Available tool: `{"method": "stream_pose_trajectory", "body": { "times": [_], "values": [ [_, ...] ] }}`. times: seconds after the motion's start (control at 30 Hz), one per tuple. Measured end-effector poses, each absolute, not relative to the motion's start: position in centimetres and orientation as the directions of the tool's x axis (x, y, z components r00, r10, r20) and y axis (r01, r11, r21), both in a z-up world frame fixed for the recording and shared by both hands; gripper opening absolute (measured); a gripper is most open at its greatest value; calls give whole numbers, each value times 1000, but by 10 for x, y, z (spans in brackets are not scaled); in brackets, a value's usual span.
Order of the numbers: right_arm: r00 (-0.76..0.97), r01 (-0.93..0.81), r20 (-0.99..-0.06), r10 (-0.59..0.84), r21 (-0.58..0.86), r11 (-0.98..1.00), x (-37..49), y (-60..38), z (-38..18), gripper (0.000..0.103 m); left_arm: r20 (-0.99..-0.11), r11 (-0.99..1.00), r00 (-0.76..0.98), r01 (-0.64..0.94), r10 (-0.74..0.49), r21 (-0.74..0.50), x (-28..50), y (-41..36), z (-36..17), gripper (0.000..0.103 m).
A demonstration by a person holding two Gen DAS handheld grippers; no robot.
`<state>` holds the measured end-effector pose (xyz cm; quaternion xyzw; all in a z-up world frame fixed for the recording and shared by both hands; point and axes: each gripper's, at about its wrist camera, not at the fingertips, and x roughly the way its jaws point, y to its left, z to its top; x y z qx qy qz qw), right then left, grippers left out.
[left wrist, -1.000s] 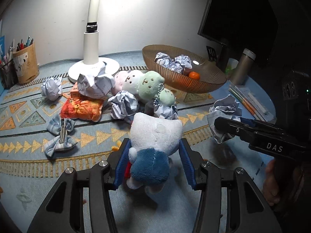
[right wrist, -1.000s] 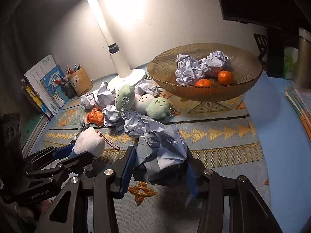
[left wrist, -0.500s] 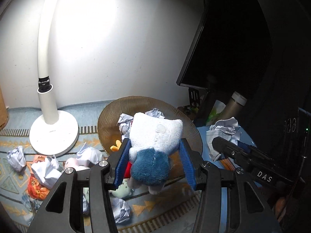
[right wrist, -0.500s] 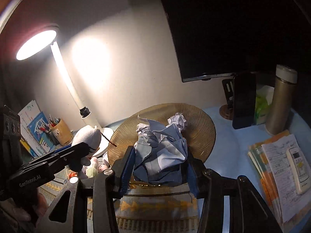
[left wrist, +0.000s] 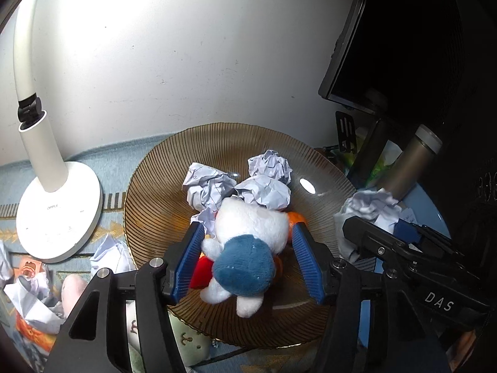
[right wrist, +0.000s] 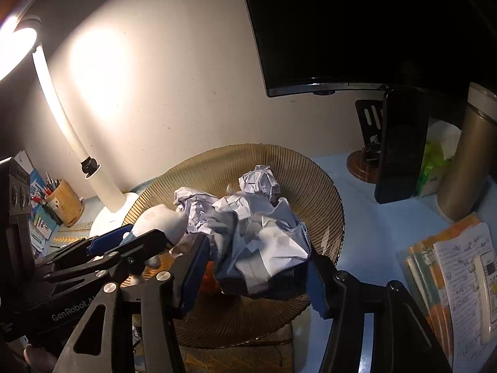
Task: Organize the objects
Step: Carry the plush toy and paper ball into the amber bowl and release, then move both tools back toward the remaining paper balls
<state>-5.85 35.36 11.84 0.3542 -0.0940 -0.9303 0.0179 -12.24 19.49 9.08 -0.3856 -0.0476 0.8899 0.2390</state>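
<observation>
Both grippers now hang over the ribbed bowl (left wrist: 155, 205), jaws just opened: left gripper (left wrist: 248, 259) loose around the plush toy (left wrist: 248, 242), right gripper (right wrist: 254, 275) around crumpled paper (right wrist: 267, 242).

A home desk corner at night: a lit white desk lamp (left wrist: 46, 186) against a plain wall, a dark monitor (right wrist: 357, 25), a pen holder (right wrist: 63, 199), stacked papers (right wrist: 459, 276) and a steel flask (right wrist: 469, 161) crowd the cloth-covered table (right wrist: 372, 217).
</observation>
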Motion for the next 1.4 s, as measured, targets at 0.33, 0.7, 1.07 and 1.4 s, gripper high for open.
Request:
{"method": "stream_pose_trajectory", "body": {
  "times": [0.33,0.7,1.07,1.4],
  "values": [
    [-784,-54,-616,-76,190,-980,-44,361,133,67,-625,-873,-612,-383,485,-302,-113,178,109,78],
    [-802,62,-572,-168,200,-978,-6,308,170,67,-517,-872,-702,-402,489,-278,-43,109,166,78],
    [-752,183,-581,-312,271,-945,31,223,142,67,-468,-962,-848,-161,250,-222,42,-32,156,101],
    [-657,170,-669,-348,318,-933,32,194,46,68,-615,-981,-782,29,98,-192,38,-99,51,100]
  ]
}}
